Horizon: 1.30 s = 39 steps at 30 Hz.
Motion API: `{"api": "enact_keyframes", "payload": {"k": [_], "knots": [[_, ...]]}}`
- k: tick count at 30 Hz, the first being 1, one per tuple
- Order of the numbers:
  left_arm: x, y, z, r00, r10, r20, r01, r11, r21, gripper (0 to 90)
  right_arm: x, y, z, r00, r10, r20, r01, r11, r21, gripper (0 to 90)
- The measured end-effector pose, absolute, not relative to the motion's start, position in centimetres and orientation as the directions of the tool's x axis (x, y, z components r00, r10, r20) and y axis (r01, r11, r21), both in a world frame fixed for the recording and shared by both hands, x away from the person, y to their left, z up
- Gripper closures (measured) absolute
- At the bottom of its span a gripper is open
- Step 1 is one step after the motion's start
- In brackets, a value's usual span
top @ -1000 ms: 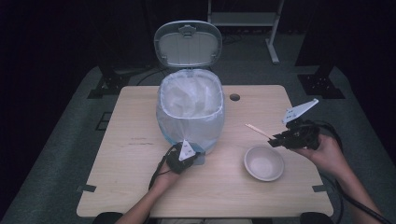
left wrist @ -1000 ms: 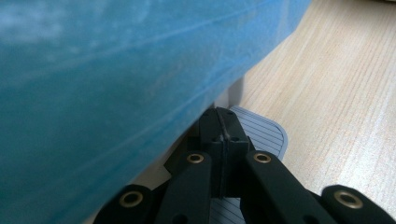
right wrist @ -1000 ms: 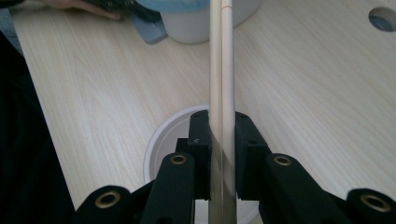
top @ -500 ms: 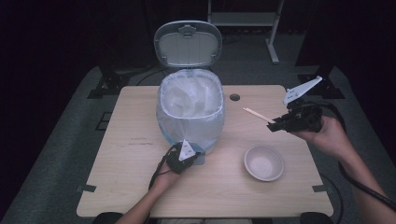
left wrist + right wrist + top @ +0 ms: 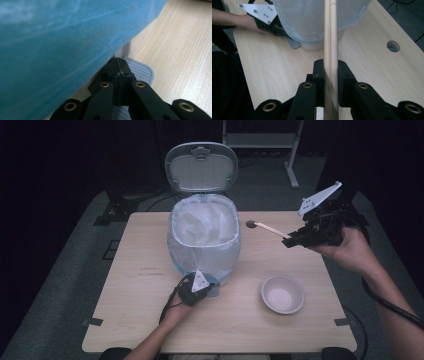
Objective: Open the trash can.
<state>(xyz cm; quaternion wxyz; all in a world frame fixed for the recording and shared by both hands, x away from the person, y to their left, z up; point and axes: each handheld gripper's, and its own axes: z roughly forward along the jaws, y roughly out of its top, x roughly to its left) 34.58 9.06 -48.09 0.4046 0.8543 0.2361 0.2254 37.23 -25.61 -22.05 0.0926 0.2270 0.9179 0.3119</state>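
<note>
A small bin [image 5: 204, 237] lined with a pale blue bag stands mid-table, its grey lid [image 5: 201, 167] tipped up behind it. My left gripper [image 5: 197, 287] is shut with nothing between its jaws, and its tips [image 5: 119, 67] rest on the bin's ribbed grey pedal [image 5: 141, 71] under the bag. My right gripper [image 5: 290, 241] hangs above the table's right side, shut on a pair of wooden chopsticks [image 5: 270, 228]. The sticks point left towards the bin. In the right gripper view the chopsticks [image 5: 330, 30] run straight up from between the pads [image 5: 319, 72].
An empty white bowl [image 5: 282, 294] sits on the wooden table [image 5: 130, 320] at the front right. A round cable hole [image 5: 393, 46] lies right of the bin. Dark floor and a metal stand surround the table.
My right gripper has risen from beside the bowl and carried the chopsticks up and towards the table's far side. The left gripper has stayed on the pedal.
</note>
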Motion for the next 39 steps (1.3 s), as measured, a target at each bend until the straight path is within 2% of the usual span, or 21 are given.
{"api": "enact_keyframes", "payload": {"k": [39], "knots": [[34.5, 9.0, -48.1, 0.784, 0.587, 0.200, 0.220, -0.565, 0.796, 90.0, 39.6, -19.4, -15.9, -0.908, 0.406, -0.098, 0.283, 0.770, 0.571, 78.8]]}}
